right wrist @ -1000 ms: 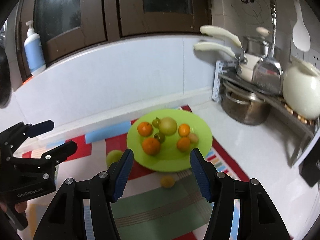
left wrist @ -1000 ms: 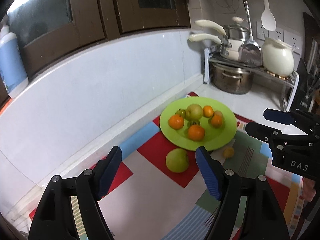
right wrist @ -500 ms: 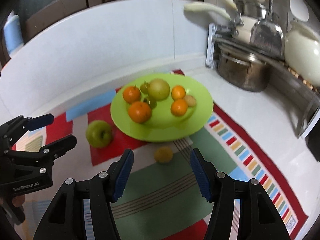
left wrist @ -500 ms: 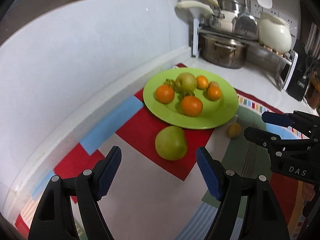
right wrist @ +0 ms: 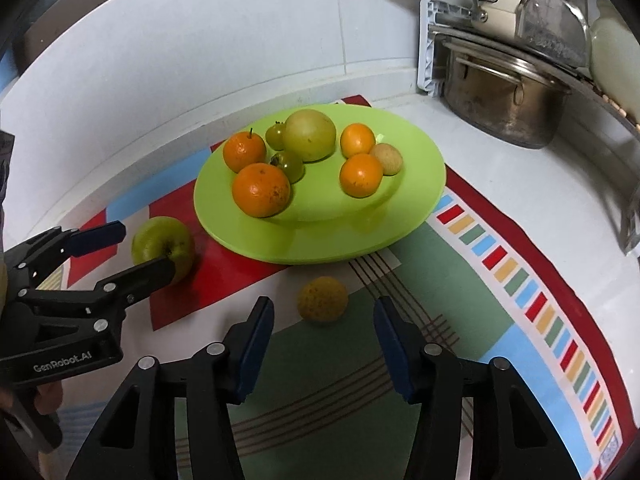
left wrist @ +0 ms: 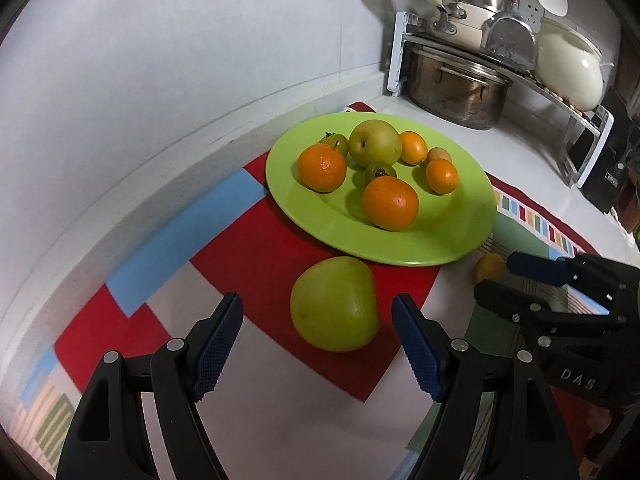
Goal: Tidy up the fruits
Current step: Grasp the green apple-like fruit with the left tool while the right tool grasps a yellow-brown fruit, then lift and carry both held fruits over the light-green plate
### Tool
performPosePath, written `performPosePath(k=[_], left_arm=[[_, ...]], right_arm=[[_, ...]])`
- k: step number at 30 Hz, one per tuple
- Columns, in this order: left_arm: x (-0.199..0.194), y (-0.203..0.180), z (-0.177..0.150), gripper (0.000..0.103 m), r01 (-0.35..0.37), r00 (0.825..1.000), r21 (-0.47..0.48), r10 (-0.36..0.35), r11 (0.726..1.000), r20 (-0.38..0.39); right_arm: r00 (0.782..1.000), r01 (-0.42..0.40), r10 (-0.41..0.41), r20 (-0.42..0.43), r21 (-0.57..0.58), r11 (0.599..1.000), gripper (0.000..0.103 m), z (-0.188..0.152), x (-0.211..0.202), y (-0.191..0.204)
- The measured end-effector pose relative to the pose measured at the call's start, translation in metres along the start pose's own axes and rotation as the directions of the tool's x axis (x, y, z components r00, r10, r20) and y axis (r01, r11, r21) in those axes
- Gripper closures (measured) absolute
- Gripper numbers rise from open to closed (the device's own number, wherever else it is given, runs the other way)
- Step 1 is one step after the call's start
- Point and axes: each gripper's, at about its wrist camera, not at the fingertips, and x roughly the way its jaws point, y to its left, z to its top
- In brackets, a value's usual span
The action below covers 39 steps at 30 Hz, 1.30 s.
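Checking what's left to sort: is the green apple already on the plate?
No, the green apple lies on the mat beside the green plate, off its rim.

We see a glossy, smooth plastic-looking green plate [right wrist: 404,216] on a matt printed mat [right wrist: 460,292] that looks like cloth. The oranges [left wrist: 390,202] show finely pitted, slightly shiny peel; the green apple [left wrist: 334,308] is smooth with a soft sheen, the small yellow fruit [right wrist: 322,299] rough and dull. The steel pot [left wrist: 456,88] is brushed, tarnished metal. The wall tiles [left wrist: 180,60] and white worktop [right wrist: 520,184] look smooth and glossy. Both grippers are matt black plastic with ribbed blue pads [left wrist: 416,354].
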Motion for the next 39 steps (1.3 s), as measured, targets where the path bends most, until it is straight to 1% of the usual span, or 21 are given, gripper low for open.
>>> performPosePath(k=[2, 3, 5, 7, 8, 10, 11, 15, 18, 23, 28, 39], left_arm=[[0.003, 0.0, 0.001, 0.03, -0.001, 1.0, -0.01, 0.001, 1.0, 0.004], [0.004, 0.0, 0.002, 0.034, 0.004, 1.0, -0.015, -0.004, 1.0, 0.002], [0.007, 0.001, 0.002, 0.038, 0.011, 1.0, -0.024, -0.011, 1.0, -0.005], [0.01, 0.001, 0.003, 0.042, 0.018, 1.0, -0.033, -0.018, 0.999, -0.012], [0.011, 0.001, 0.003, 0.044, 0.024, 1.0, -0.035, -0.025, 0.999, -0.014], [0.012, 0.0, 0.003, 0.054, 0.04, 0.999, -0.034, -0.04, 0.999, -0.018], [0.011, -0.002, 0.003, 0.056, 0.048, 0.999, -0.03, -0.048, 0.998, -0.019], [0.01, -0.009, 0.001, 0.056, 0.011, 1.0, 0.009, -0.011, 1.0, -0.012], [0.006, -0.011, -0.001, 0.056, -0.006, 1.0, 0.014, 0.006, 1.0, -0.012], [-0.008, -0.011, -0.004, 0.056, -0.011, 1.0, -0.011, 0.011, 1.0, 0.002], [-0.03, -0.016, -0.009, 0.056, -0.024, 0.999, -0.027, 0.024, 0.999, 0.024], [-0.081, -0.036, -0.02, 0.056, -0.051, 0.997, -0.102, 0.057, 0.994, 0.056]], right_arm=[[1.0, -0.01, 0.01, -0.01, -0.009, 1.0, 0.055, 0.002, 0.005, -0.001], [1.0, -0.01, 0.01, -0.011, -0.01, 1.0, 0.056, 0.003, 0.006, -0.001], [1.0, -0.017, 0.017, -0.013, -0.01, 1.0, 0.062, 0.004, 0.008, -0.003], [1.0, -0.018, 0.018, -0.014, -0.014, 1.0, 0.063, 0.006, 0.01, -0.004], [1.0, -0.016, 0.016, -0.013, -0.015, 1.0, 0.067, 0.007, 0.011, -0.004], [1.0, -0.022, 0.022, -0.015, -0.014, 1.0, 0.073, 0.007, 0.013, -0.004], [1.0, -0.023, 0.023, -0.014, -0.013, 1.0, 0.074, 0.007, 0.013, -0.005], [1.0, -0.029, 0.03, 0.0, -0.007, 1.0, 0.074, 0.007, 0.012, -0.005], [1.0, -0.029, 0.029, 0.007, -0.009, 1.0, 0.074, 0.007, 0.011, -0.003], [0.999, -0.042, 0.042, 0.023, -0.017, 0.999, 0.074, 0.008, 0.001, -0.002], [0.997, -0.058, 0.059, 0.047, -0.04, 0.998, 0.074, 0.006, -0.015, 0.002], [0.988, -0.096, 0.107, 0.115, -0.095, 0.991, 0.074, 0.0, -0.063, -0.002]])
